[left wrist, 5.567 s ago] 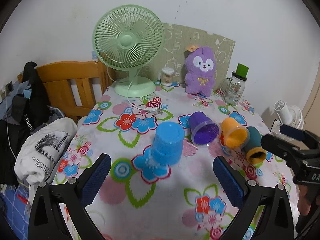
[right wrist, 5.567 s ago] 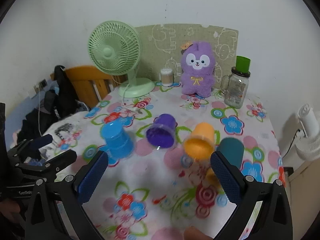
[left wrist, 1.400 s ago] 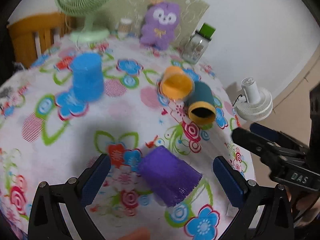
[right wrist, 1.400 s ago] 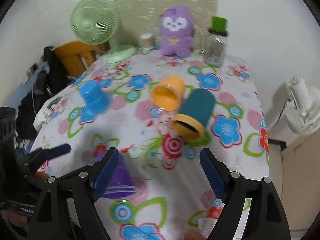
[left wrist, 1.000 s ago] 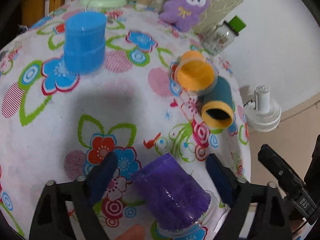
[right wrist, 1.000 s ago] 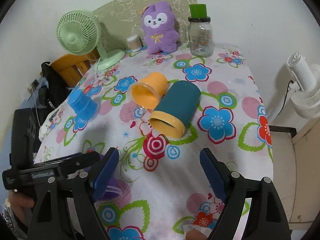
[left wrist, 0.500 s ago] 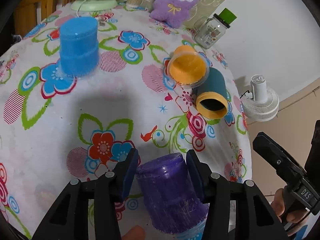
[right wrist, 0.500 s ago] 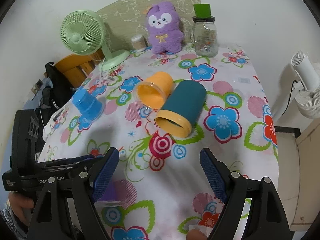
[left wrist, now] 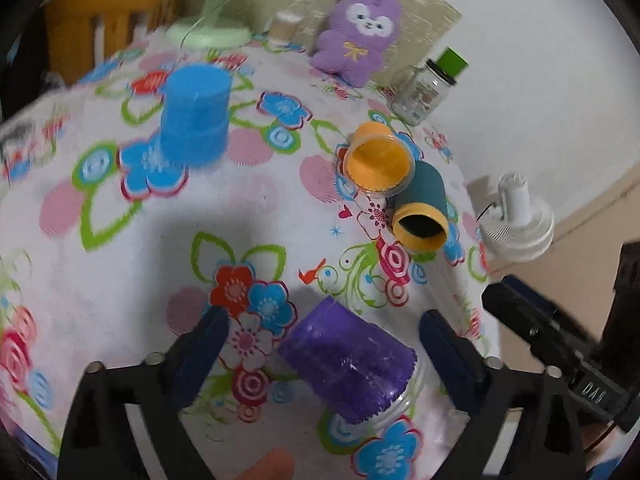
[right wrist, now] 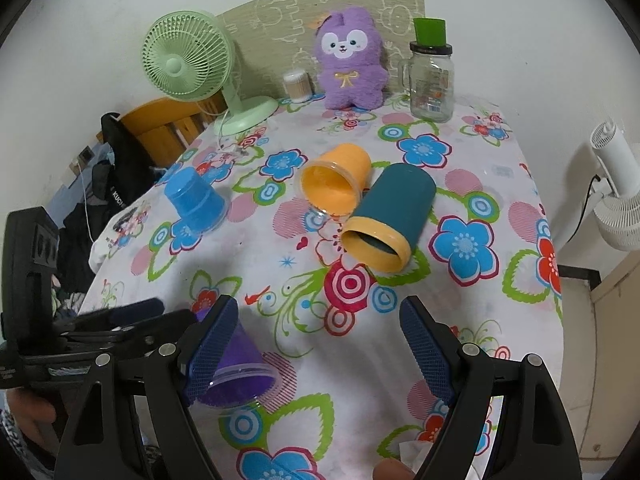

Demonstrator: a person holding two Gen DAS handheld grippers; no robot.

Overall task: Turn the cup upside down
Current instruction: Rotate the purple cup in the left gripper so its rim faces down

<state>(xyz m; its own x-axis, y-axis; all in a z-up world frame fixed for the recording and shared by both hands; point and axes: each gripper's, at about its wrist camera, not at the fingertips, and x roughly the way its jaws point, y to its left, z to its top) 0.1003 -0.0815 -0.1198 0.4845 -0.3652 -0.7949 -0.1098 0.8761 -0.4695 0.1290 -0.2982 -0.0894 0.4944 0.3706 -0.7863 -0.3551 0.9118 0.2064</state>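
Observation:
A purple cup (left wrist: 349,364) stands upside down, rim on the floral tablecloth, between the spread fingers of my open left gripper (left wrist: 324,356); neither pad touches it. It also shows in the right wrist view (right wrist: 236,368), partly behind a finger. My right gripper (right wrist: 320,356) is open and empty above the near table edge. An orange cup (right wrist: 334,186) and a teal cup with a yellow rim (right wrist: 390,218) lie on their sides mid-table. A blue cup (right wrist: 196,200) stands upside down at the left.
At the back stand a green fan (right wrist: 192,64), a purple plush toy (right wrist: 352,60), a glass jar with a green lid (right wrist: 432,76) and a small container (right wrist: 297,87). A wooden chair (right wrist: 168,124) is left of the table, a white fan (right wrist: 616,196) to the right.
The left gripper was shut on the purple cup half a second ago; its fingers have now spread and released it. The cup stands rim-down near the front edge. The right gripper stayed open.

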